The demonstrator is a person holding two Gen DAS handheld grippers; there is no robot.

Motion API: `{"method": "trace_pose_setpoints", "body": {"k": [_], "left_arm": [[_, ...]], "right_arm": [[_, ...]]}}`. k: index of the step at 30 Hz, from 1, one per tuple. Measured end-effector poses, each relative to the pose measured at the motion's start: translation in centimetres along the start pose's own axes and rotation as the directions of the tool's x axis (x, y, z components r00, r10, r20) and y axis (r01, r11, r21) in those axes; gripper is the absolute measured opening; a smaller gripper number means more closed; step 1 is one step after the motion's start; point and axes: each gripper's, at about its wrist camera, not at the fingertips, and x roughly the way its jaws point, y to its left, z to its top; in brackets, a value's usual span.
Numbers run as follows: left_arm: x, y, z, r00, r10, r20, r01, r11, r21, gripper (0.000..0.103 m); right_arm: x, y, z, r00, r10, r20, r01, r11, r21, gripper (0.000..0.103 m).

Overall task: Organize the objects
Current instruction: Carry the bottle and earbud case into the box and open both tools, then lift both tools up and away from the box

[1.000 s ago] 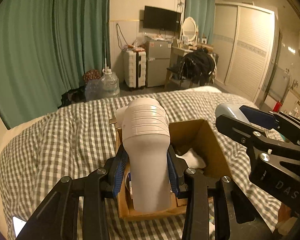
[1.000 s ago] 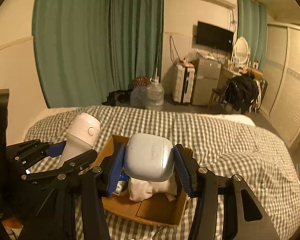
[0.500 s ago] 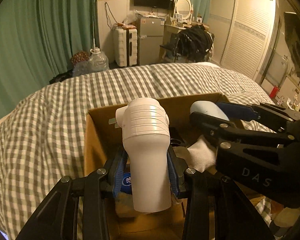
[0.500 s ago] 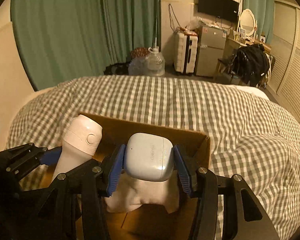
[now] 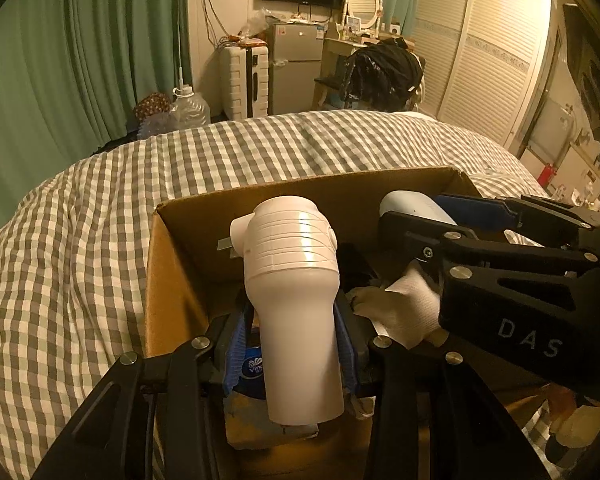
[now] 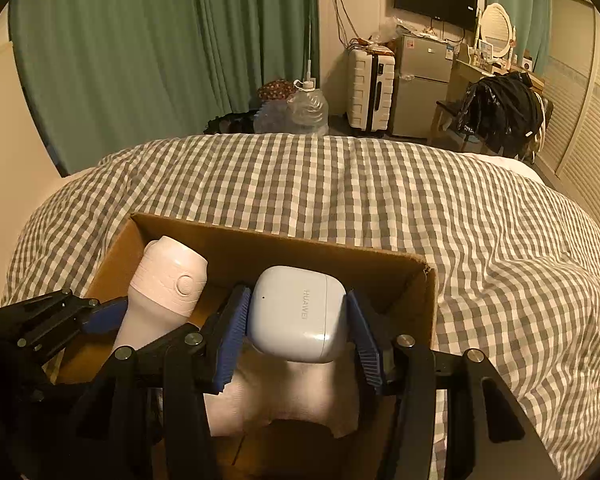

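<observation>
While my two tongs lean down into the open cardboard box [image 5: 168, 280], both are loaded. My left tongs [image 5: 294, 344] have a white bottle-shaped device [image 5: 296, 300] between the blue pads, and the jaws are opening at this moment; the pads are at its sides still. Under it lies a blue pack [image 5: 252, 368] with letters "Vind". My right tongs [image 6: 298, 330] are clamped on a small white earbuds case [image 6: 296, 314], smooth and rounded, with the word "HUAWEI" printed on its side. On the black frame of the right tongs I read "DAS". Below the case, inside the box, lies a white cloth [image 6: 284, 396].

The box stands on a bed with a grey and white checked cover [image 6: 380, 200]. Behind the bed are green curtains [image 6: 160, 52], big clear water bottles [image 6: 308, 110] on the floor, a white suitcase [image 6: 370, 90], a small grey fridge [image 6: 422, 84], a dark television [image 6: 436, 2] on the wall, and a chair with black clothes [image 6: 504, 110].
</observation>
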Motion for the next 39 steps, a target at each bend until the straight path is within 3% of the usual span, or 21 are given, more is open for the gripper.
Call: {"method": "trace_pose_setpoints", "body": {"k": [5,7,8,10,15,16,18,22,29,35,39], "left_arm": [[-1.0,-0.3,0.3,0.999,0.004,0.035,-0.004,1.000,-0.014,0.066],[-2.1,-0.4,0.5,0.999,0.018,0.051,-0.017,1.000,-0.015,0.075],[-2.7,-0.5,0.6,0.998,0.026,0.058,-0.025,1.000,-0.015,0.077],[-4.2,-0.5,0.9,0.997,0.038,0.072,-0.037,0.999,-0.017,0.079],[-9.6,-1.0,2.3,0.988,0.065,0.137,-0.065,0.998,-0.007,0.081],[-11.0,-1.1,2.6,0.985,0.070,0.157,-0.070,0.998,-0.005,0.085],[-14.2,-1.5,3.0,0.975,0.077,0.206,-0.078,0.997,-0.006,0.095],[-20.3,-2.4,3.4,0.953,0.082,0.291,-0.088,0.996,0.008,0.097],[-30.2,-4.0,2.9,0.907,0.117,0.405,-0.130,0.992,0.005,0.101],[-36.7,-3.7,0.9,0.878,0.120,0.463,-0.123,0.992,-0.024,0.103],[-39.4,-4.2,-1.8,0.857,0.136,0.497,-0.152,0.988,-0.009,0.103]], "right_arm": [[-0.7,0.3,-0.1,1.000,0.006,0.014,-0.007,1.000,0.011,0.050],[-1.6,0.5,0.0,1.000,0.003,0.031,-0.003,1.000,0.015,0.060],[-2.3,0.6,0.1,0.999,0.003,0.047,-0.003,1.000,0.017,0.068],[-4.3,0.6,0.5,0.996,0.002,0.093,-0.005,1.000,0.028,0.069],[-10.1,1.4,1.9,0.983,-0.032,0.183,0.026,0.999,0.032,0.083],[-11.3,1.7,2.1,0.979,-0.039,0.201,0.034,0.999,0.030,0.085],[-14.7,2.1,2.4,0.965,-0.061,0.254,0.056,0.998,0.028,0.091],[-20.9,3.2,2.8,0.939,-0.088,0.332,0.085,0.996,0.025,0.094],[-32.4,5.5,1.5,0.875,-0.140,0.464,0.140,0.990,0.035,0.101],[-39.7,7.1,-1.2,0.842,-0.158,0.516,0.165,0.986,0.033,0.102],[-42.3,8.1,-3.7,0.833,-0.161,0.529,0.177,0.984,0.021,0.102]]}}
